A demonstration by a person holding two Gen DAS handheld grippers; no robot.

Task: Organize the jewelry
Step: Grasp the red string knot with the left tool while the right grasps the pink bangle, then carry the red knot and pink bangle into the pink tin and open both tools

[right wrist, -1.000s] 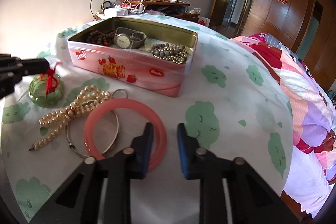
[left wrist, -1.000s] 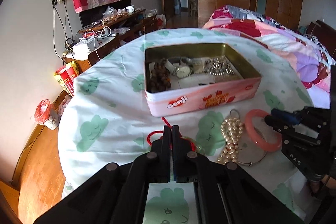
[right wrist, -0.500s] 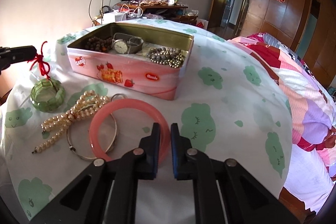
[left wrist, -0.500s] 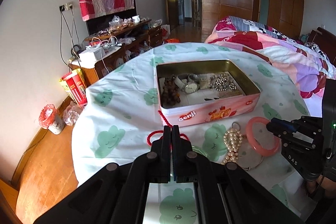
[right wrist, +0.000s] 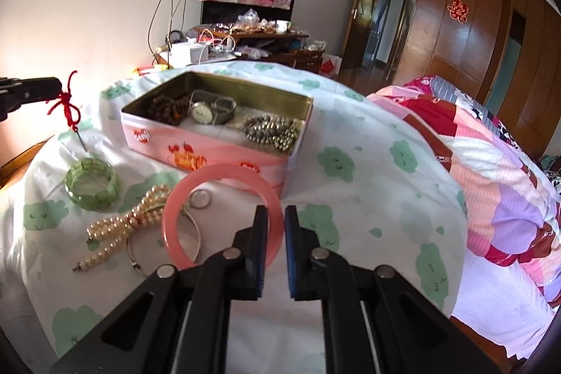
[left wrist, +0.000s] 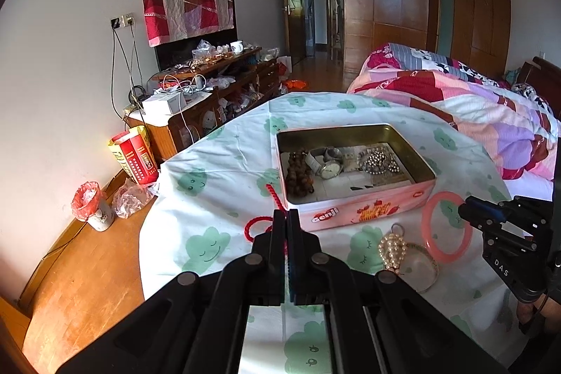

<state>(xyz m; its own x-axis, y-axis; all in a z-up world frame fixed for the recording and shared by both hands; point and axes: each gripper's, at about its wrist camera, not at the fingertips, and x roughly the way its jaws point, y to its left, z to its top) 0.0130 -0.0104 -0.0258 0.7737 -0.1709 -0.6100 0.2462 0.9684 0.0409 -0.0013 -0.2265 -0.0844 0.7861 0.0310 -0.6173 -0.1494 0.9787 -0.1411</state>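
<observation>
A pink tin [left wrist: 361,212] [right wrist: 217,149] holds dark beads, a watch and a silver bead strand. My left gripper [left wrist: 286,216] is shut on a red cord [left wrist: 257,225] [right wrist: 68,102], held above the table left of the tin; a thin string runs down from it toward the green bracelet [right wrist: 93,186]. My right gripper [right wrist: 273,216] is shut on a pink bangle [right wrist: 224,216] [left wrist: 447,226] and holds it tilted up in front of the tin. A pearl strand [right wrist: 122,226] [left wrist: 392,249] and a thin silver bangle [right wrist: 193,233] lie on the cloth.
The table has a white cloth with green clouds [right wrist: 350,170]. A bed with a patchwork quilt [right wrist: 491,163] is at the right. A cluttered wooden cabinet [left wrist: 210,86] stands behind. A bin [left wrist: 91,209] and bags sit on the floor at the left.
My left gripper has risen with the red cord. My right gripper has shut on the pink bangle and lifted it off the cloth.
</observation>
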